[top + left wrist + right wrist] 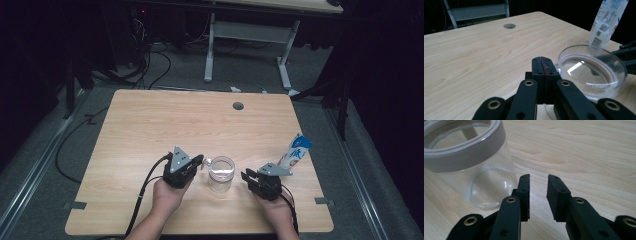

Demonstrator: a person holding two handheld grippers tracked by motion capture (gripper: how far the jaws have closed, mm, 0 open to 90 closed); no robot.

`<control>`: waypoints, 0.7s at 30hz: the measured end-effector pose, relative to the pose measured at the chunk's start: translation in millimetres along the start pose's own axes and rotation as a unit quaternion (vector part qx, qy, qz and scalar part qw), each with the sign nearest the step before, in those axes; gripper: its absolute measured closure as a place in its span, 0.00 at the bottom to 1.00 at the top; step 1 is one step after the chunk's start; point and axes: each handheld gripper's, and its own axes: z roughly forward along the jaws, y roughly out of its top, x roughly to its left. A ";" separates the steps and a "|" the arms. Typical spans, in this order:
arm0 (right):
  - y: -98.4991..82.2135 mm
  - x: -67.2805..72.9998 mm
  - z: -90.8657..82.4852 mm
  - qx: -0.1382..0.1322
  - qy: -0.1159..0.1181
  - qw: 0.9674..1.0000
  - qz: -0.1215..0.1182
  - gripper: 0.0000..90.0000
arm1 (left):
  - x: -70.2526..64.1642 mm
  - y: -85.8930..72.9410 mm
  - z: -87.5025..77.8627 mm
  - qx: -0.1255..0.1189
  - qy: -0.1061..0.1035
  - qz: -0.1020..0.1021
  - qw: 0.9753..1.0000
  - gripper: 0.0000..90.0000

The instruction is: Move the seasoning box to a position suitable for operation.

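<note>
Both grippers flank the clear glass jar with a clear lid in the high view: the left gripper sits just beside the jar's left side, the right gripper near its right side, and a blue-and-white carton stands behind the right gripper on the light wooden table. Left gripper view: the black jaws are pressed together with nothing between them, their tips just beside the jar's rim. Right gripper view: the black jaws stand slightly apart and empty, with the jar just left of them, standing upright on the table.
</note>
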 end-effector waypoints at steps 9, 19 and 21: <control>2.3 3.3 -4.3 -0.004 0.001 1.000 -0.014 0.95 | -4.6 4.8 10.4 0.003 -0.003 0.004 1.000 1.00; 7.5 9.0 -11.3 -0.012 0.008 1.000 -0.023 1.00 | -6.4 4.4 14.8 0.005 0.002 0.008 1.000 1.00; 8.0 9.8 -11.7 -0.013 0.009 1.000 -0.024 1.00 | -6.9 4.0 15.0 0.006 0.001 0.009 1.000 1.00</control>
